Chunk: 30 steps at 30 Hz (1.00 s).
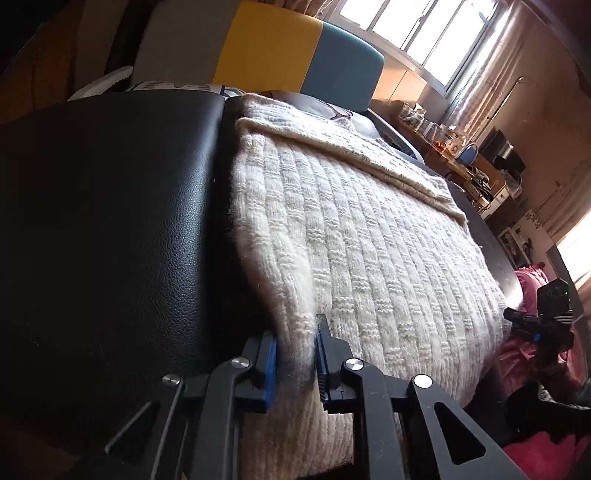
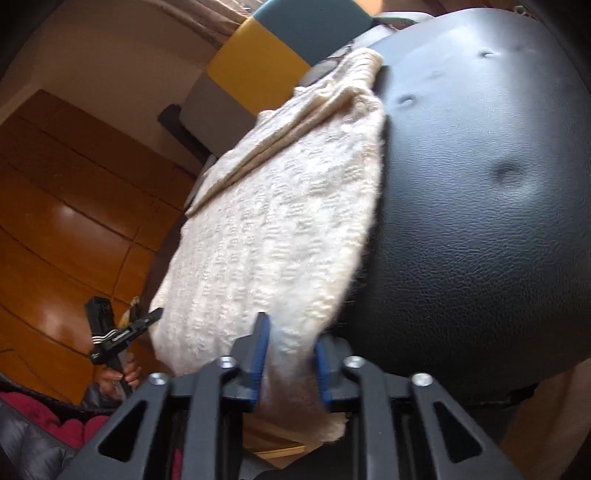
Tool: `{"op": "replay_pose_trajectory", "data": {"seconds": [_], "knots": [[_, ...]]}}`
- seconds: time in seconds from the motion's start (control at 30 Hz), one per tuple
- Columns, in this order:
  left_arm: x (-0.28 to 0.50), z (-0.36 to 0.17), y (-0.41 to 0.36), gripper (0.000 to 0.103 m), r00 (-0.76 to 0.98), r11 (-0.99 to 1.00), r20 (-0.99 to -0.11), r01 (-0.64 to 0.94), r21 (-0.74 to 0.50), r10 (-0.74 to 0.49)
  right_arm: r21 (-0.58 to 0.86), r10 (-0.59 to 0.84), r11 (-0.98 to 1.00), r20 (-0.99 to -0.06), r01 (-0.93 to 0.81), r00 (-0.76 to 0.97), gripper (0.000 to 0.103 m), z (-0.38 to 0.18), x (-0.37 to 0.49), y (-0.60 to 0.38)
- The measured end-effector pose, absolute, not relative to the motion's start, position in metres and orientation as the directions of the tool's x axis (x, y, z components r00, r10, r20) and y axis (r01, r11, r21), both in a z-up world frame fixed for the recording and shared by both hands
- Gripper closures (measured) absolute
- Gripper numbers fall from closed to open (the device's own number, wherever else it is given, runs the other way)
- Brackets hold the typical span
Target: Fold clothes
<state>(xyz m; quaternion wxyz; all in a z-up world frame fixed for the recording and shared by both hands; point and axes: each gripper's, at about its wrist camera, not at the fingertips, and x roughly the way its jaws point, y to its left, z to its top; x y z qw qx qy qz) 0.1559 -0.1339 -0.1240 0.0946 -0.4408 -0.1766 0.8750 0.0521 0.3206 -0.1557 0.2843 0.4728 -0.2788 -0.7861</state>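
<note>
A cream knit sweater (image 1: 369, 240) (image 2: 273, 229) lies on a black leather surface (image 1: 110, 221) (image 2: 480, 221), with one part folded over at its far end. My left gripper (image 1: 295, 332) is shut on the sweater's near left edge, and thick fabric fills the space between its blue pads. My right gripper (image 2: 290, 332) is shut on the near right corner, which hangs down through its jaws. The right gripper (image 1: 524, 325) also shows at the right of the left wrist view. The left gripper (image 2: 147, 319) shows at the sweater's left edge in the right wrist view, held by a hand (image 2: 122, 373).
A yellow and blue headboard (image 1: 266, 44) stands behind the leather surface. A bright window (image 1: 424, 29) and a cluttered desk (image 1: 461, 155) are at the far right. Pink fabric (image 1: 528, 354) lies below the right side. Wooden cabinet doors (image 2: 74, 184) stand to the left.
</note>
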Motion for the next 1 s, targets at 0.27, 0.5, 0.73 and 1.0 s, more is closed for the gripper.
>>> {"op": "replay_pose_trajectory", "data": {"seconds": [0.27, 0.5, 0.73, 1.0], "knots": [[0.156, -0.126, -0.139, 0.089, -0.545, -0.887, -0.750, 0.025, -0.460, 0.374, 0.673, -0.694, -0.706, -0.591, 0.223, -0.412, 0.085, -0.154, 0.056, 0.315], [0.165, -0.124, -0.138, 0.090, -0.538, -0.884, -0.749, 0.012, -0.467, 0.388, 0.686, -0.703, -0.698, -0.606, 0.205, -0.372, 0.078, -0.152, 0.052, 0.310], [0.179, -0.122, -0.124, 0.092, -0.491, -0.878, -0.747, -0.088, -0.470, 0.449, 0.698, -0.718, -0.689, -0.623, 0.194, -0.310, 0.092, -0.148, 0.062, 0.297], [0.209, -0.097, -0.133, 0.092, -0.469, -0.705, -0.569, -0.185, -0.684, 0.676, 0.834, -0.848, -0.504, -0.429, 0.225, -0.312, 0.092, -0.129, 0.061, 0.316]]}}
